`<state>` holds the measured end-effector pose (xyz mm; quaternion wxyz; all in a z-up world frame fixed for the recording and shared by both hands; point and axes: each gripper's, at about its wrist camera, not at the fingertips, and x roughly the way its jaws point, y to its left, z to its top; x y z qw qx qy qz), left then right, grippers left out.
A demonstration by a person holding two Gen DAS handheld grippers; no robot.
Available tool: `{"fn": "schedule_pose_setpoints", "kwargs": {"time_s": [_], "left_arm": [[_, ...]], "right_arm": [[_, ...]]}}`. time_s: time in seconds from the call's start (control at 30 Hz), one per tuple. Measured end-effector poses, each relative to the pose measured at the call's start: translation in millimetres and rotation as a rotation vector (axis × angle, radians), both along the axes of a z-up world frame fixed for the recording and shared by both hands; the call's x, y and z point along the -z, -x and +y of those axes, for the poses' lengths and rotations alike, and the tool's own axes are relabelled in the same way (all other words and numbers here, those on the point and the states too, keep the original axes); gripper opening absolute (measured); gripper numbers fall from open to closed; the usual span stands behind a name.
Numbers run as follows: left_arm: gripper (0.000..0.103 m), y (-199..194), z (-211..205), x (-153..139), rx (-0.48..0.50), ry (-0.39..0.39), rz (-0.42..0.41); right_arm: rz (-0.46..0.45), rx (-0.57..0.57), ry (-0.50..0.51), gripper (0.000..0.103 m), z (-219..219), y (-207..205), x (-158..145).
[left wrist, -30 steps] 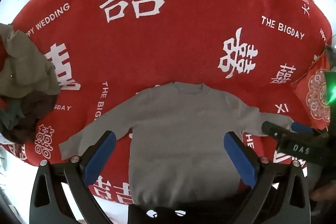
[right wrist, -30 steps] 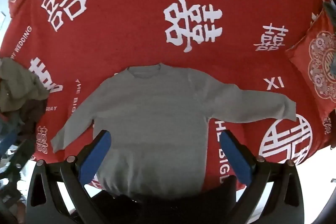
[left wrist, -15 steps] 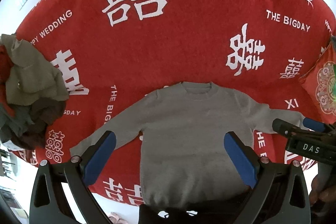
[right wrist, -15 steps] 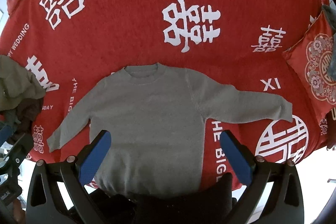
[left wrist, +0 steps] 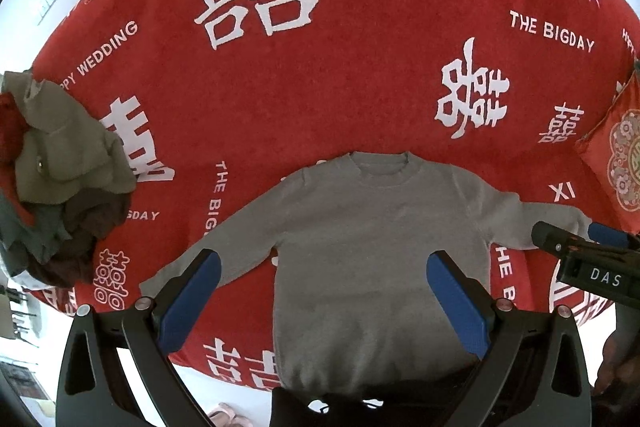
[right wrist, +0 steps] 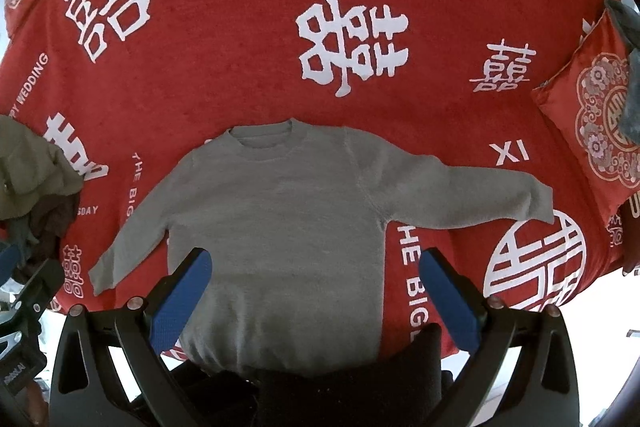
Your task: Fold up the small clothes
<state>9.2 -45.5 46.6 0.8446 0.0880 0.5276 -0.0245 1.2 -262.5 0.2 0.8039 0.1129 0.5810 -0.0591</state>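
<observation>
1. We see no container; the clothes lie straight on a red bedspread printed with white double-happiness characters and English words (left wrist: 360,75) (right wrist: 440,39).
2. A small grey long-sleeved knit sweater (left wrist: 372,247) (right wrist: 280,227) lies flat and face up on this bedspread, neckline away from us, hem at the near edge, both sleeves spread outwards.
3. To the sweater's left, well apart from its sleeve cuff, a crumpled heap of olive, brown and red clothes (left wrist: 60,179) (right wrist: 32,179) sits at the bedspread's edge.
4. To the sweater's right, a red cushion with an ornate round medallion (left wrist: 620,163) (right wrist: 596,119) rests on the bedspread; in the right wrist view a grey cloth (right wrist: 628,67) hangs over its far side.
5. Our left claw (left wrist: 324,291) is spread wide, its blue pads (left wrist: 188,303) framing the sweater's lower body and left sleeve; it holds nothing, and we cannot tell whether it touches the cloth.
6. Our right claw (right wrist: 316,291) is likewise spread wide and empty, hanging over the sweater's hem. From the left wrist view its black tip (left wrist: 560,239) shows near the right sleeve's cuff, with a hand (left wrist: 616,367) below it.
</observation>
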Motion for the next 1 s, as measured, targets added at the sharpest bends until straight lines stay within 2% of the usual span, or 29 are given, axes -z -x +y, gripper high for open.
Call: {"fn": "schedule_pose_setpoints", "kwargs": {"time_s": [1.0], "left_arm": [[0.103, -4.6, 1.3, 4.2, -0.01, 0.004, 0.017]], "right_arm": [[-0.004, -0.007, 0.014, 0.103, 0.7, -4.1, -1.5]]}}
